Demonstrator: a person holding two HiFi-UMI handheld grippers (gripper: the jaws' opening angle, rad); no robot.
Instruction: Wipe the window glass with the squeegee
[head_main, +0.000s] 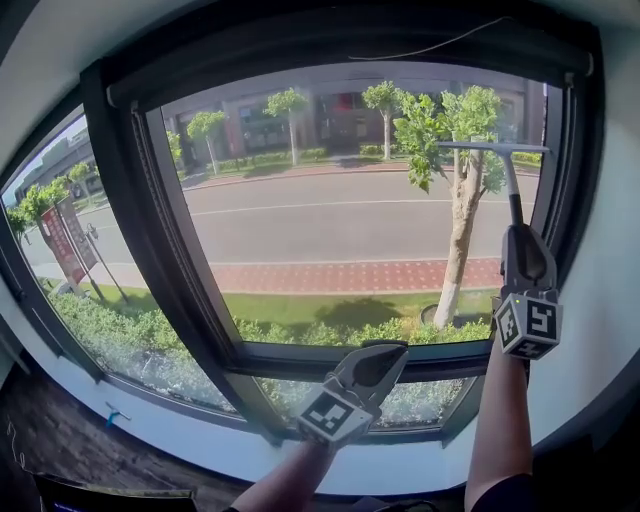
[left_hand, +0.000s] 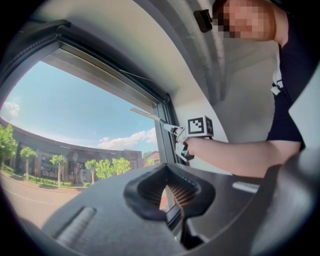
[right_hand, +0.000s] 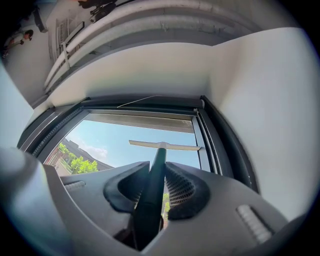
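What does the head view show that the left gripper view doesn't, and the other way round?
Only the head view shows the road, the red signboard, the brick pavement and the left tool from outside. Only the left gripper view shows white clouds, the person's dark shirt, and the left tool's jaws shut with nothing between them. Both show the squeegee held up high by the right tool, and the dark window frame.

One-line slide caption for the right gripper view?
Right gripper shut on the dark handle of a pale-bladed squeegee, blade raised at the upper right of the dark-framed window glass.
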